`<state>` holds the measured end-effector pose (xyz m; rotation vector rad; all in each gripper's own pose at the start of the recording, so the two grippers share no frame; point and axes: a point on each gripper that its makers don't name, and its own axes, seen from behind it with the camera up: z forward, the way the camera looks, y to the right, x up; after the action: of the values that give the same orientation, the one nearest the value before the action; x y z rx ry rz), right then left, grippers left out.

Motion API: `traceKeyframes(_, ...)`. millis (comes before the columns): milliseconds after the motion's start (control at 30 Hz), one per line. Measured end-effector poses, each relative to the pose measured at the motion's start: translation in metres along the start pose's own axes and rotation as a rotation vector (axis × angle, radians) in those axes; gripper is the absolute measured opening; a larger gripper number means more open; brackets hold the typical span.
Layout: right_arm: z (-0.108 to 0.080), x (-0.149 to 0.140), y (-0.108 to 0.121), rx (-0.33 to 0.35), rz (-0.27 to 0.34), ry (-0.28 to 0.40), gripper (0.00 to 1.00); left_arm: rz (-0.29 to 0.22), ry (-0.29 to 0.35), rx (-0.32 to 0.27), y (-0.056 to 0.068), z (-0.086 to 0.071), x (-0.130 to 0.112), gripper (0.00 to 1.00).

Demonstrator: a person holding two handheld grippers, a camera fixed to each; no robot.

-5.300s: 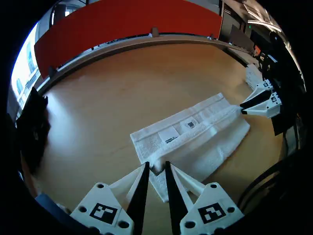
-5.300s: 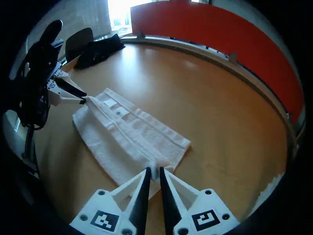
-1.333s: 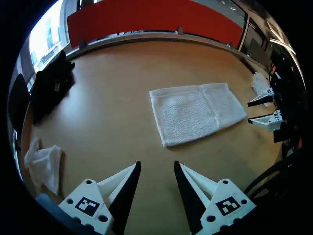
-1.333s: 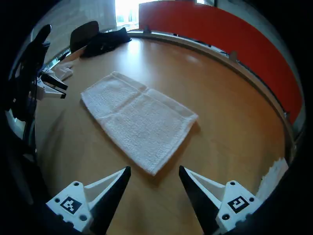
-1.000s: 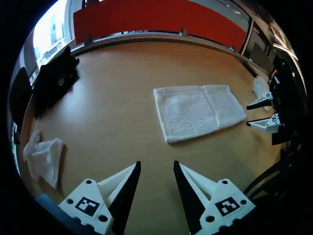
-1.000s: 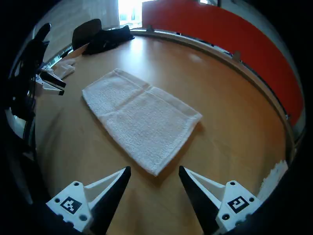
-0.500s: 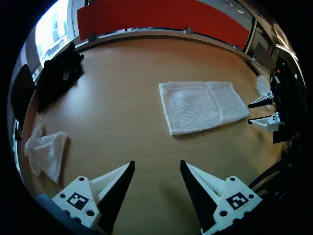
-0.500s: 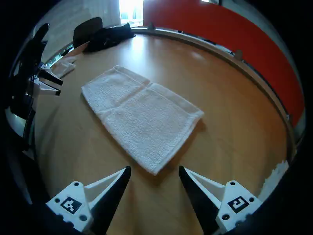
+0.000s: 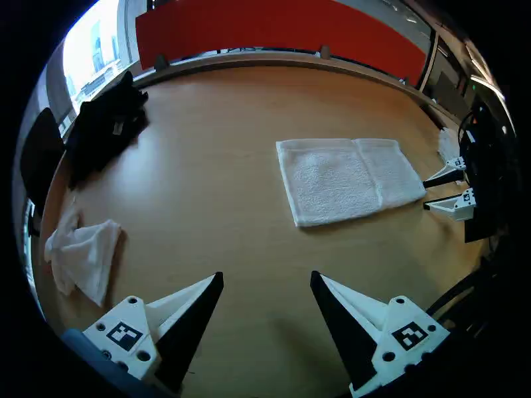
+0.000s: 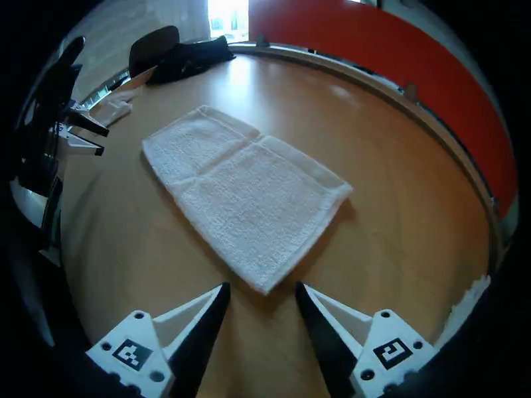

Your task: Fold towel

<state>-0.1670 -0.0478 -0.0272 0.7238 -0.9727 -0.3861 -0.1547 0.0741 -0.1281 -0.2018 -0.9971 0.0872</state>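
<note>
- Near left in the left gripper view: left tongs [image 9: 265,274], spread wide and empty, low over bare desk [image 9: 219,199], well apart from the towel.
- Middle: towel [image 9: 348,179], flat on the desk as a neat rectangle with a seam across it. Judged folded at least once, going by the thick doubled edges.
- Right: right tongs [image 9: 425,196], parted and gripping nothing, just beside the towel's short end. In the right gripper view, nearest towel corner directly before the gap of these tongs.
- Judged left to do: one more fold, end over end, so first a grasp on two corners. Nothing lifted at this moment.
- Around, from the left: a crumpled white cloth [image 9: 83,255] at the desk edge, then a dark bundle [image 9: 106,123] further back.
- Behind the desk: a long red panel [image 9: 279,30].
- Far right, behind the right tongs: a small white heap [image 9: 448,140], maybe another cloth, too small to tell.
- Nothing lying between either tongs and the towel, so the way to the corners judged free.
</note>
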Motion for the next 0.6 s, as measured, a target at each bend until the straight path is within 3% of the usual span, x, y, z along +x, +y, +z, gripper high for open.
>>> traceKeyframes(333,0.0049,0.0008,-0.0007,0.029,0.007,-0.002,0.28,-0.004,0.003,0.003,-0.0017,-0.0011,0.0009,0.97)
traceKeyframes(600,0.0023,0.0014,-0.0046,0.039,-0.004,-0.001,0.04,0.001,0.003,0.007,-0.0037,-0.0002,0.0013,0.98)
